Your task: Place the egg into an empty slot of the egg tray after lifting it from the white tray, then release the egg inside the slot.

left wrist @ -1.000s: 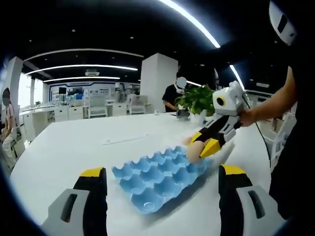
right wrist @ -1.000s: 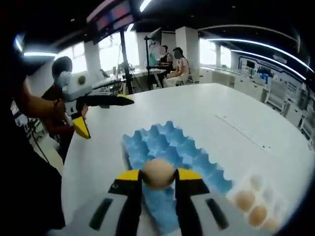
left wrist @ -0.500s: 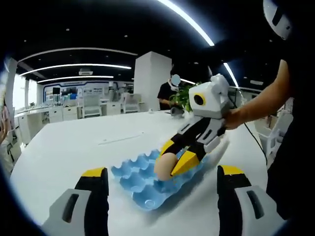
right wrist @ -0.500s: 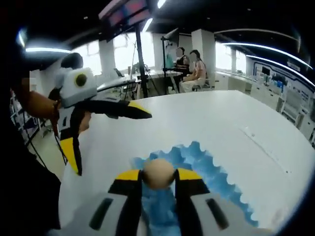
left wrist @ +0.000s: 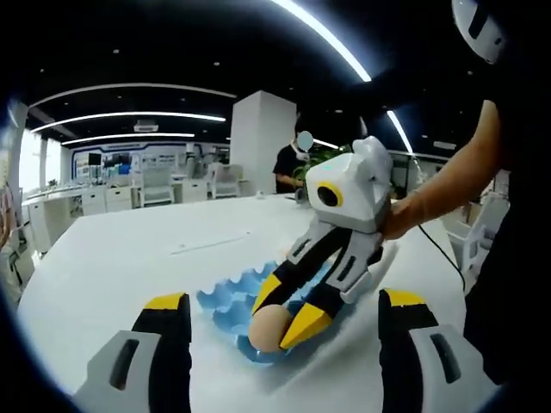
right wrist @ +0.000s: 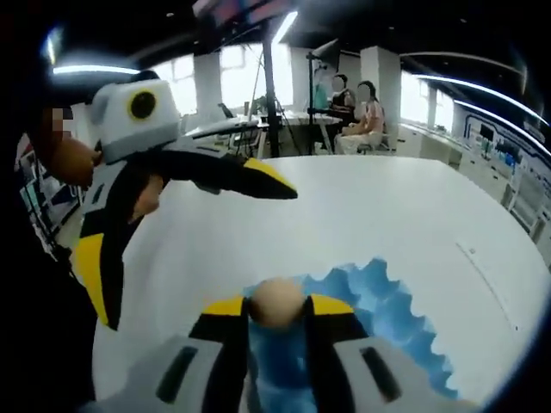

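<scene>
A tan egg (right wrist: 277,303) is pinched between the yellow-tipped jaws of my right gripper (right wrist: 277,310), which is shut on it. In the left gripper view the right gripper (left wrist: 286,315) slants down from the right, with the egg (left wrist: 265,328) low over the near end of the blue egg tray (left wrist: 225,303). I cannot tell if the egg touches a slot. The blue egg tray (right wrist: 383,301) lies just beyond the egg on the white table (right wrist: 362,206). My left gripper (left wrist: 284,299) stands open with nothing in it. It also appears wide open on the left as the left gripper (right wrist: 194,254).
A person's hand and arm (left wrist: 448,185) hold the right gripper. A thin strip (left wrist: 211,244) lies on the table behind the tray. A potted plant (left wrist: 320,157) stands at the far edge. People sit at desks in the background (right wrist: 353,103).
My right gripper has carried the egg across the blue tray to its near end and lower. The white tray with eggs has slid out of the right gripper view. The left gripper stays open.
</scene>
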Tool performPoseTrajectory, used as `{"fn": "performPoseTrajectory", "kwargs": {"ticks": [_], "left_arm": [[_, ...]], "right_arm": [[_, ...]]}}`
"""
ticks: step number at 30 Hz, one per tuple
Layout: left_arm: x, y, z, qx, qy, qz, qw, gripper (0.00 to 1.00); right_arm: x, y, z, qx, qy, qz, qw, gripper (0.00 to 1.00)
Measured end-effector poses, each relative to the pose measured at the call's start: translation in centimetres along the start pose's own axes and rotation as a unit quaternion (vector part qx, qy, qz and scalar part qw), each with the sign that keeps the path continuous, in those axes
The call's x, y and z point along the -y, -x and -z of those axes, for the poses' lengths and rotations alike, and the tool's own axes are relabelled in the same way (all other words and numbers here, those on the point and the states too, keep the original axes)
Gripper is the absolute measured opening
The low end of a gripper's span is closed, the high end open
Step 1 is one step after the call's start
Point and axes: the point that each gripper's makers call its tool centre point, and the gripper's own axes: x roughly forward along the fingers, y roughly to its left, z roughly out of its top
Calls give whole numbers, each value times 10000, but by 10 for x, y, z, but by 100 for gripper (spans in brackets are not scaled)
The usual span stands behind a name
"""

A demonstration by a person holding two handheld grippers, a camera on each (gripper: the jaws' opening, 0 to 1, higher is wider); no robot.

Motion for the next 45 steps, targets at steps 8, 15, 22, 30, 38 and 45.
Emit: {"fn": "performPoseTrajectory", "kwargs": {"ticks": [8, 15, 22, 30, 38, 45], "left_arm": [[-1, 0, 2, 25, -43, -21, 10000, 92], [-1, 1, 2, 25, -60, -20, 10000, 90], [1, 3, 1, 54, -49, -44, 10000, 89], [4, 6, -3, 120, -66, -115, 9998, 89], [8, 5, -5, 118, -92, -113, 9998, 88], [13, 0, -9, 182, -95, -94, 9997, 89]], "right_arm": [[-2, -8, 8, -194, 278, -52, 9994, 26], [-3, -10, 9, -233, 860, -31, 9960, 26], [-2, -12, 8, -197, 850, -12, 9962, 27], [-2, -9, 9, -66, 944, 74, 9955, 27], [-1, 4, 11, 36, 966, 219, 9951, 26], [5, 29, 20, 112, 988, 593, 9933, 24]]}}
